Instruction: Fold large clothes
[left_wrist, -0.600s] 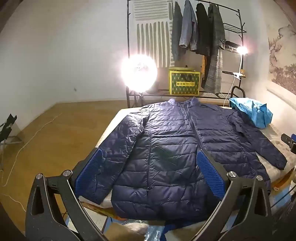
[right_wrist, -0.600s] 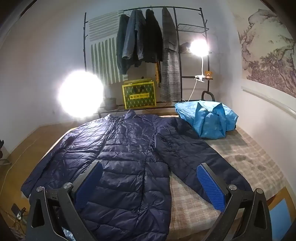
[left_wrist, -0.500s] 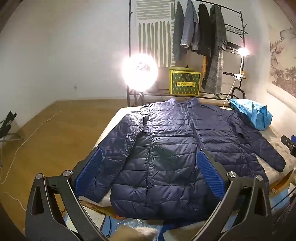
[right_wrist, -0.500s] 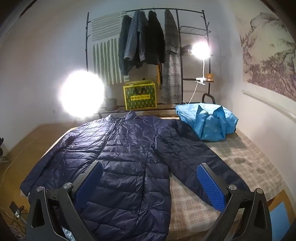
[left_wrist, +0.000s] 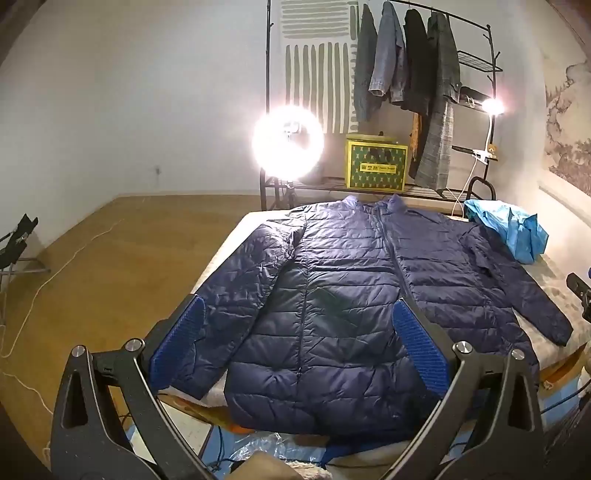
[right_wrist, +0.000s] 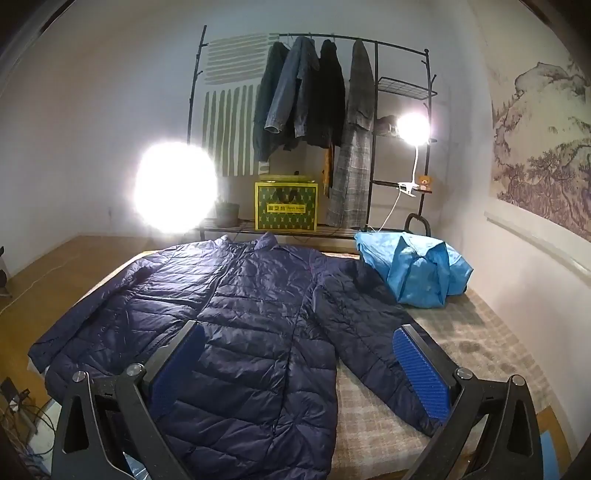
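One navy quilted jacket (left_wrist: 343, 295) lies spread flat, front up, on the bed (right_wrist: 480, 339), covering most of the mattress's near and left part. Its long axis runs from the hem at the near edge of the bed to the collar at the far edge, so the collar points toward the clothes rack (right_wrist: 376, 110) against the wall. The zip runs along that same line. Both sleeves angle outward and back toward the near edge; the left cuff reaches the bed's left side, the right cuff lies on the checked cover.

The left claw (left_wrist: 299, 339) hangs above the hem with its blue pads spread wide, nothing between them. The right claw (right_wrist: 299, 354) hovers over the jacket's right half and right sleeve, equally spread and empty.

A crumpled blue bag (right_wrist: 413, 269) sits at the far right of the bed, touching the right shoulder. A yellow-green box (right_wrist: 286, 206) stands on the rack's low shelf, with a bright round lamp (right_wrist: 175, 192) to its left.
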